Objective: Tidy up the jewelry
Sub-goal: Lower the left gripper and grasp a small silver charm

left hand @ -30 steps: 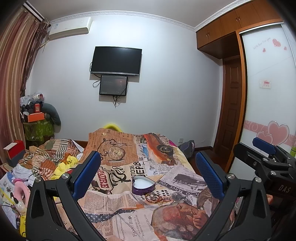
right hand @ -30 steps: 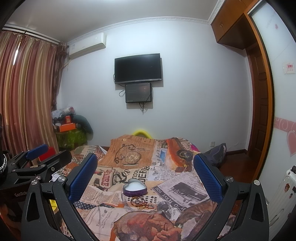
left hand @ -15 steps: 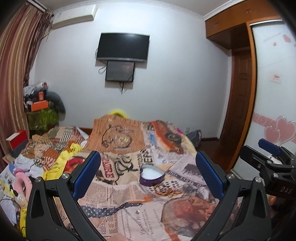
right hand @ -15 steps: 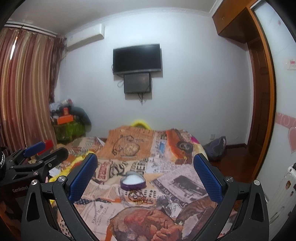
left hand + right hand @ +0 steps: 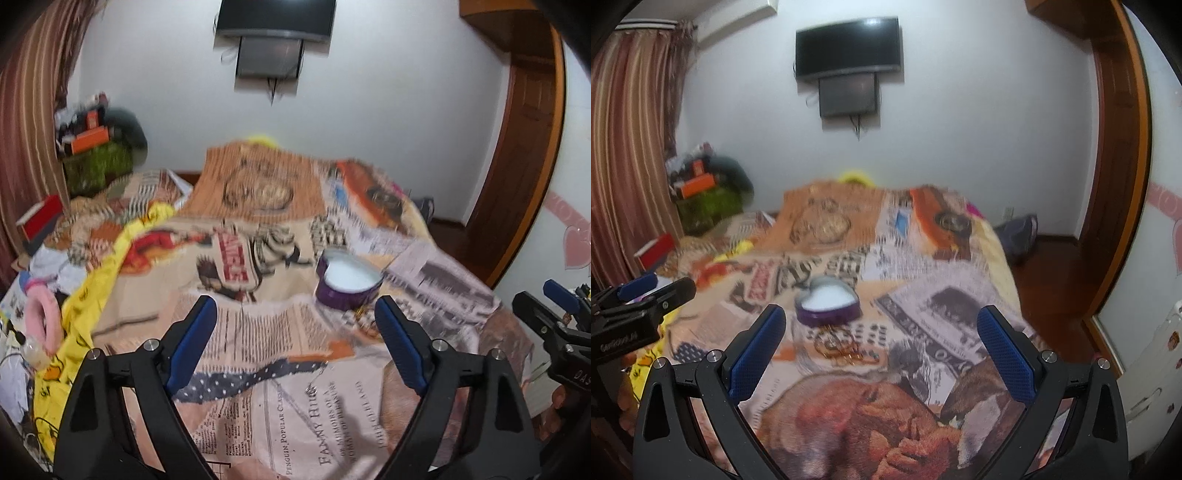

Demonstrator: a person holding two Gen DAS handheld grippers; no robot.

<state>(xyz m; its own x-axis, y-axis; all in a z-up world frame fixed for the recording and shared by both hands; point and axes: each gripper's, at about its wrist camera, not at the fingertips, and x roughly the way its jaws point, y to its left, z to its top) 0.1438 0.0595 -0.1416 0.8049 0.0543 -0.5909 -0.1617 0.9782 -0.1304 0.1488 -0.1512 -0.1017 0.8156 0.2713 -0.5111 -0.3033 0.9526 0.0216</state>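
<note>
One bed (image 5: 960, 280) under a newspaper-print spread fills the room, with one TV (image 5: 848, 45) on the white wall beyond it and striped curtains (image 5: 624, 155) left of it. Two grippers hang above the bed's near end: the left gripper (image 5: 295, 332) and right gripper (image 5: 881, 339), both spread wide and holding nothing. One purple heart-shaped box (image 5: 827, 301), lidless with a white inside, sits mid-bed. One tangle of jewelry (image 5: 842, 345) lies just in front of the box; blur hides how many pieces it holds.
</note>
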